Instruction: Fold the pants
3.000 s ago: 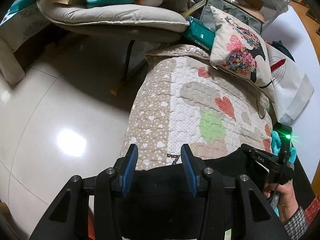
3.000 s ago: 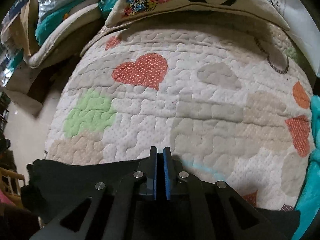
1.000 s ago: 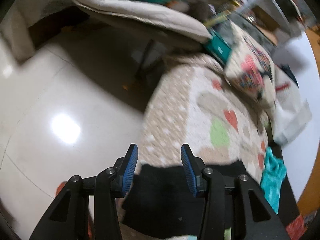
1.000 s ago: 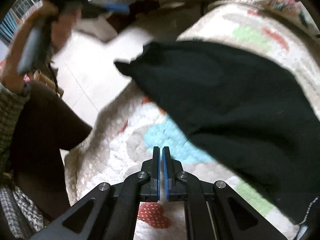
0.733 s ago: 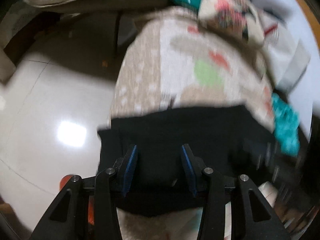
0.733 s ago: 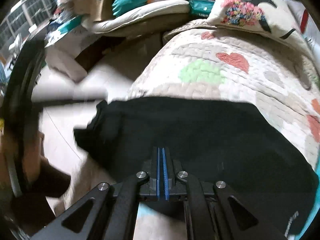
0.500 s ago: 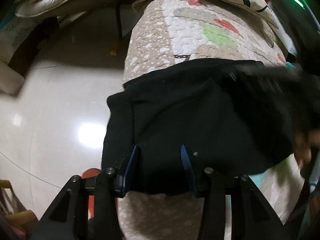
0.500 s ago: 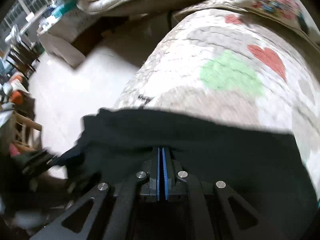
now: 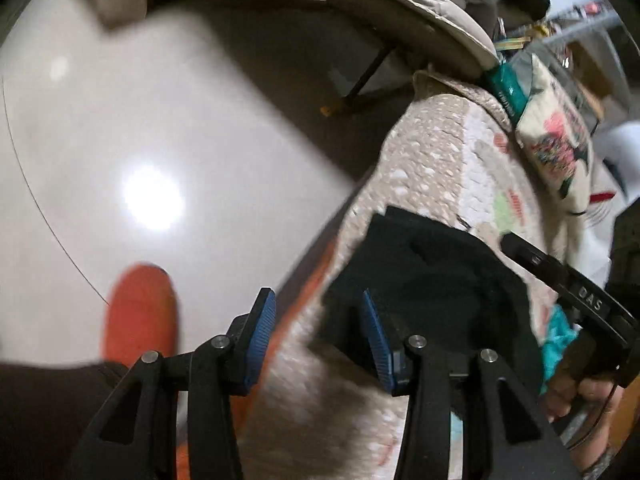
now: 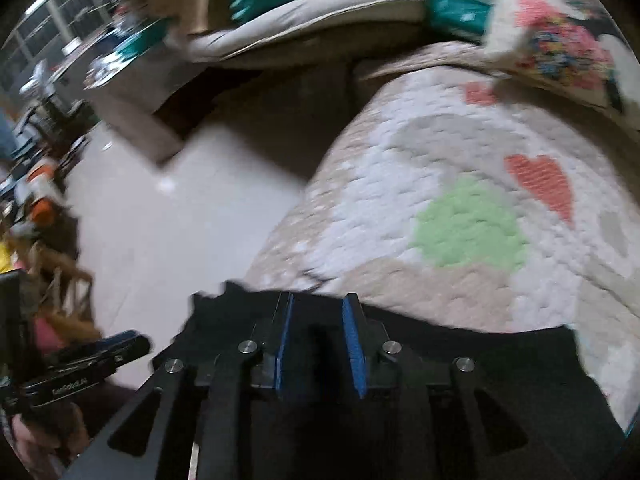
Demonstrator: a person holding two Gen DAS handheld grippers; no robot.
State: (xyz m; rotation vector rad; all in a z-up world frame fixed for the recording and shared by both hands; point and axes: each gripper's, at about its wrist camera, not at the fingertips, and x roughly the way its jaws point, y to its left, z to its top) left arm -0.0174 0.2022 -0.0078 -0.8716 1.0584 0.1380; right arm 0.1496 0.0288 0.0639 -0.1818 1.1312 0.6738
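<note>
Two tools show, one in each wrist view; the left tool (image 9: 318, 336) stands with its blue-padded jaws spread wide and nothing between them, hanging over the near edge of the quilt (image 9: 436, 168) where the cover drops toward the floor (image 9: 180, 120); its right-hand pad sits just beside the near corner of the black pants (image 9: 432, 280), though whether it touches the cloth cannot be told through the blur; the right tool (image 10: 318, 346) has its jaws parted as well, with a clear gap between the blue pads and black cloth lying under and ahead of them, not pinched.

Beyond the tools, the pants (image 10: 480, 360) lie as a dark folded mass on the near part of the quilt (image 10: 460, 160), with one corner reaching toward the quilt's edge on the floor side; in the left wrist view the right tool (image 9: 568, 288) crosses the far side of the pants, held by a hand (image 9: 580, 396) at the lower right; an orange-red shape (image 9: 140, 316), blurred, rests on the floor to the left.

Farther on, the quilt shows a green patch (image 10: 468, 224) and a red heart (image 10: 544, 180); a flowered cushion (image 10: 560, 36) leans at its far end; a beige pad (image 10: 304, 12) sits behind, past the pale glossy floor (image 10: 160, 200).
</note>
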